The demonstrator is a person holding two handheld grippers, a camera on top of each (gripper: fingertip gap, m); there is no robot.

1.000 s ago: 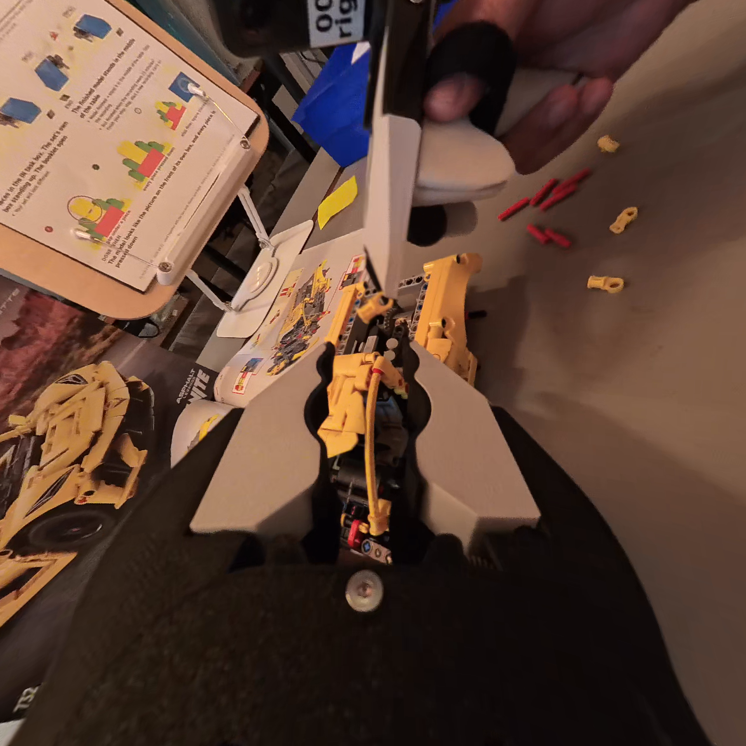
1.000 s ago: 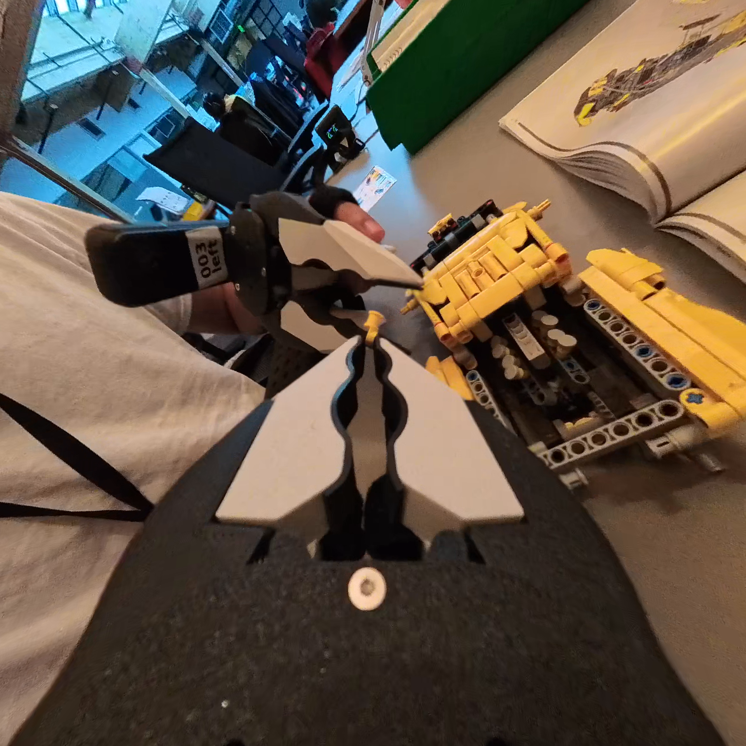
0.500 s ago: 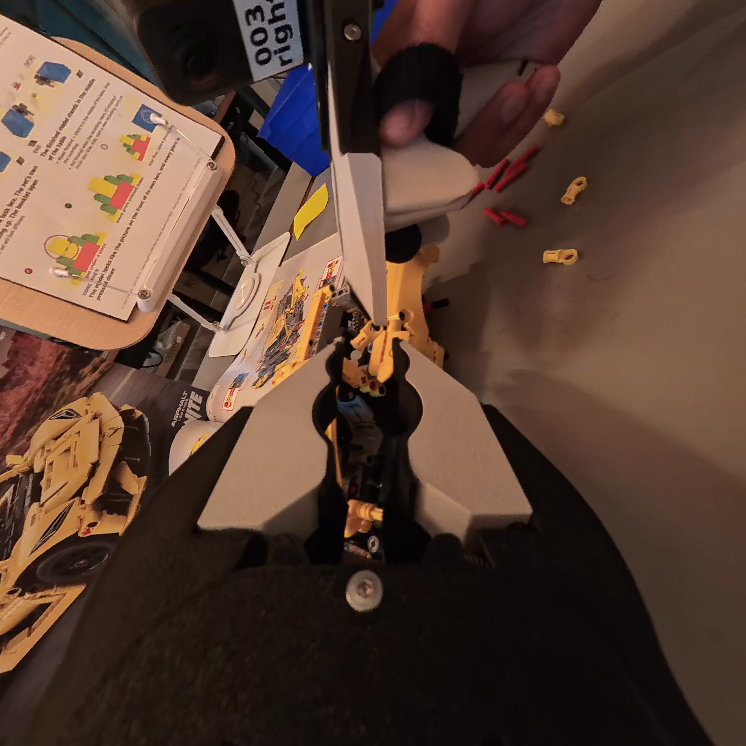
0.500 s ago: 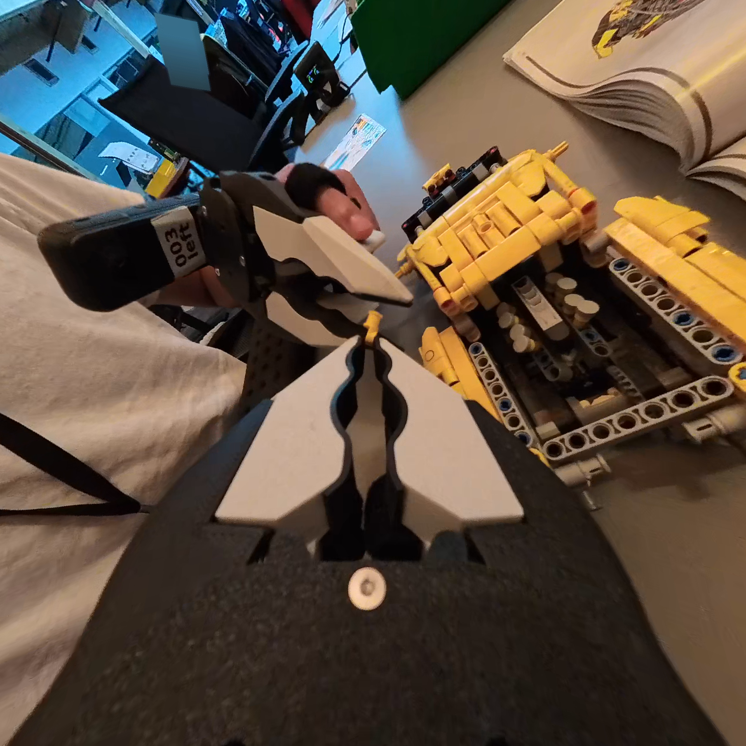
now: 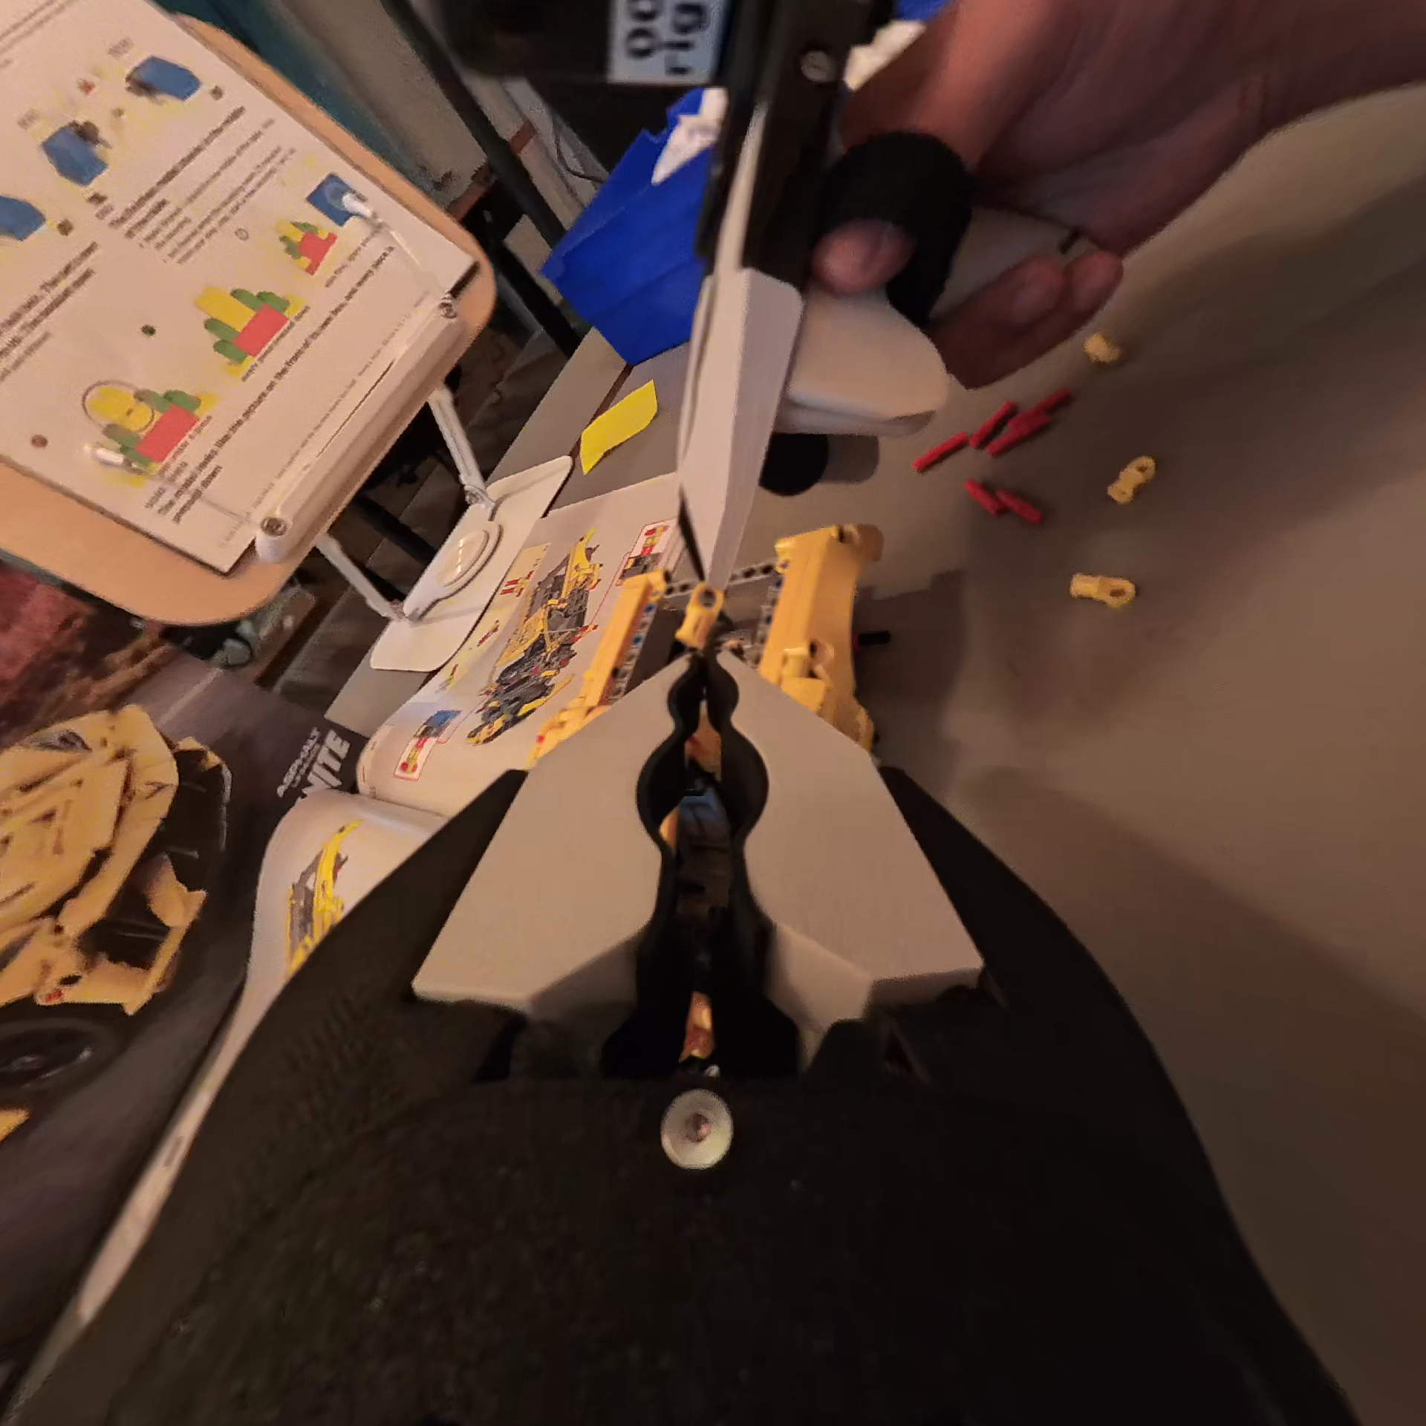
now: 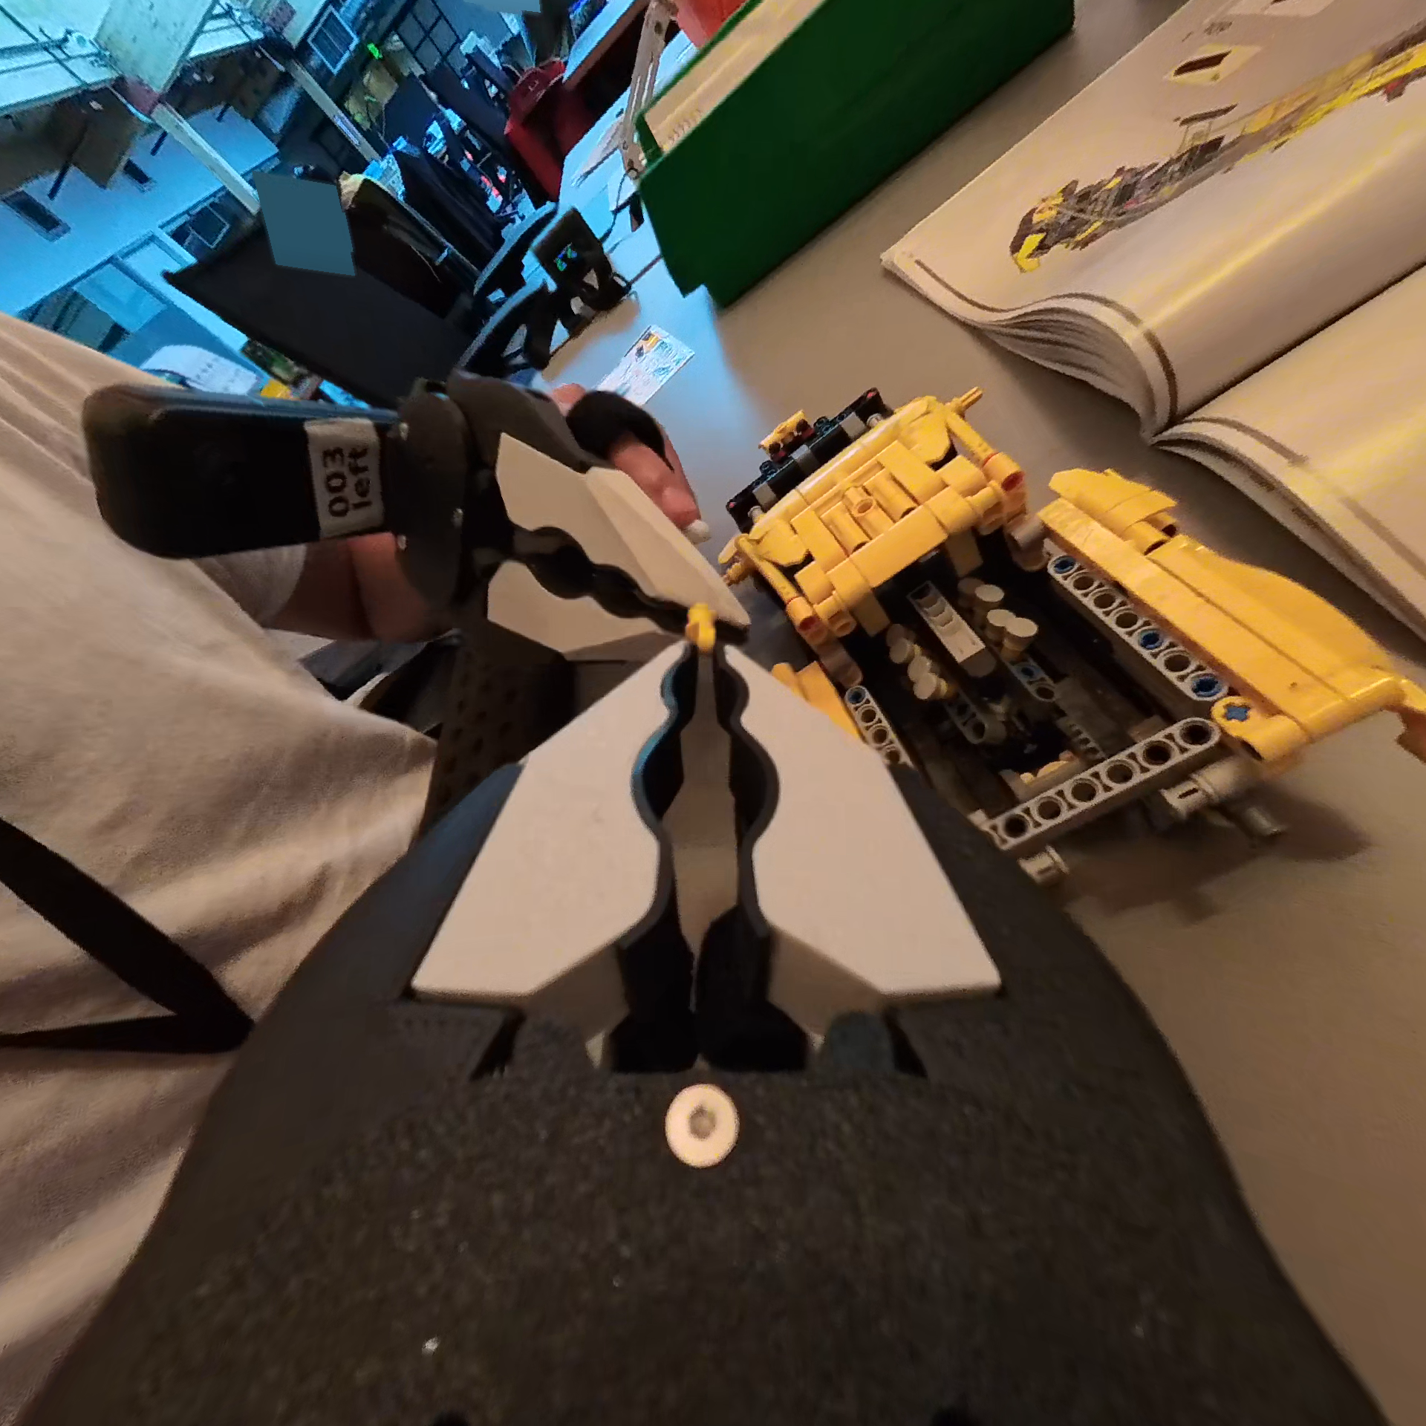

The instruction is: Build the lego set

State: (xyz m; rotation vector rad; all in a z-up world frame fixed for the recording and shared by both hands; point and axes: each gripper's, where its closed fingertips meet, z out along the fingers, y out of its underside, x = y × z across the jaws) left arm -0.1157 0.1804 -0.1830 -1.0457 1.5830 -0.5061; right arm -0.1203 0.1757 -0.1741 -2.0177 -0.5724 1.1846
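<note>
A small yellow connector (image 5: pixel 698 617) (image 6: pixel 701 621) is held in the air between the two grippers' tips. My right gripper (image 6: pixel 702 647) is shut on one end of it; it comes down from the top in the left wrist view (image 5: pixel 708 575). My left gripper (image 5: pixel 704 657) has its fingers closed on the other end; it enters from the left in the right wrist view (image 6: pixel 729 621). The half-built yellow and black car model (image 6: pixel 926 555) (image 5: pixel 810 617) lies on the grey table just beyond the tips.
An open instruction booklet (image 6: pixel 1196 231) (image 5: pixel 540 617) lies behind the model, with a green box (image 6: pixel 810 139) farther back. Loose red pins (image 5: pixel 1003 440) and yellow connectors (image 5: pixel 1103 590) lie to the right. The set's box (image 5: pixel 92 849) and a sheet on a stand (image 5: pixel 193 270) are on the left. My two grippers' fingertips are within a few centimetres of each other.
My left gripper was open around the model; it has closed on the yellow connector that my right gripper holds. Both grippers have shifted slightly above the model.
</note>
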